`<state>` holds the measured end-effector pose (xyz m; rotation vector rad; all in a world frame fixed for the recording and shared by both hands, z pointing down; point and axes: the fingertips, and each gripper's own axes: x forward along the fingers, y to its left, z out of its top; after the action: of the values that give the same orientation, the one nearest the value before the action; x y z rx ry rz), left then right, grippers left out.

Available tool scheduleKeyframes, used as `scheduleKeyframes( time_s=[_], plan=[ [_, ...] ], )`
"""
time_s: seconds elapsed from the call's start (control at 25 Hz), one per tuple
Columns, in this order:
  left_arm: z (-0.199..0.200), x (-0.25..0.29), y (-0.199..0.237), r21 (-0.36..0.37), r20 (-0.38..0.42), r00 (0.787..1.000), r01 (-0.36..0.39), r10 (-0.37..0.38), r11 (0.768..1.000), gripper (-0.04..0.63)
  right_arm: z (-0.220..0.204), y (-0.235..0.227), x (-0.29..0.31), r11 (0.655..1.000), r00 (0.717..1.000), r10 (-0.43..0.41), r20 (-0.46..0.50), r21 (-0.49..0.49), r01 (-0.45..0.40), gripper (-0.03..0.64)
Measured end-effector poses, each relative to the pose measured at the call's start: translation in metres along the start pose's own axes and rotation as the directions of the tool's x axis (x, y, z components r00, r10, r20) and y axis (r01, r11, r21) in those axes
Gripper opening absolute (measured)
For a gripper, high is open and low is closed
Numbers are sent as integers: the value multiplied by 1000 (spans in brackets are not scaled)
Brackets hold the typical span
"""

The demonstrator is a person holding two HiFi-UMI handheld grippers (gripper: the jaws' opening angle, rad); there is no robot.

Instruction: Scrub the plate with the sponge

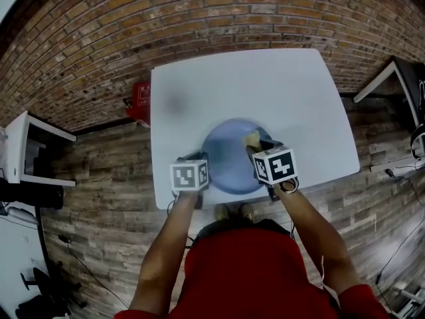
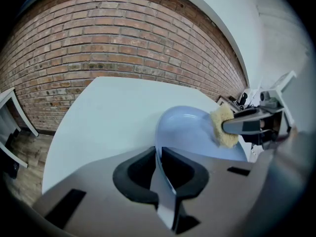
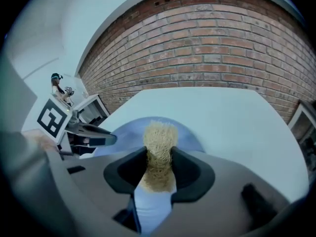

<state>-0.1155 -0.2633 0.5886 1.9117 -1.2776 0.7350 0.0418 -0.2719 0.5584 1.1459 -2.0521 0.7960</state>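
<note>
Backdrop: a brick wall (image 1: 199, 18) is seen across the top of the head view, with a plank floor (image 1: 99, 178) below it.
Table (image 1: 279, 92): a white top is shown at frame centre.
Plate (image 1: 229, 158): a blue plate is set at the table's near edge, lower centre of the head view.
Left gripper (image 2: 159, 158): the jaws are drawn narrow and clamped on the plate's lower left rim, which is seen edge-on between the pads.
Sponge (image 3: 159, 137): a yellowish sponge is pinched between the other pads and sticks out past them, laid against the plate's upper right part.
Right gripper (image 3: 159, 166): the jaws are closed on the sponge.
</note>
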Motion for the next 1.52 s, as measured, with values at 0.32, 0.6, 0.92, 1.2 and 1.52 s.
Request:
scheduleKeyframes(
  time_s=[0.32,0.6,0.92,1.2,1.52],
  plan=[
    [0,1,-1,-17,4,1000,3,-3,1000,46,-23,111,22,974,976,212,-58,-67,-216,153],
    [0,1,1,-22,8,1000,3,-2,1000,44,-22,110,28,974,978,201,-62,-92,-206,153],
    [0,0,1,-13,8,1000,1,-1,1000,43,-30,27,2,997,997,58,-59,-54,-62,153],
    [0,0,2,-10,8,1000,3,-3,1000,44,-36,-17,-18,999,997,-36,-66,-8,35,153],
    [-2,0,1,-17,13,1000,2,-2,1000,44,-37,71,-15,987,987,157,-43,-26,-158,153]
  ],
)
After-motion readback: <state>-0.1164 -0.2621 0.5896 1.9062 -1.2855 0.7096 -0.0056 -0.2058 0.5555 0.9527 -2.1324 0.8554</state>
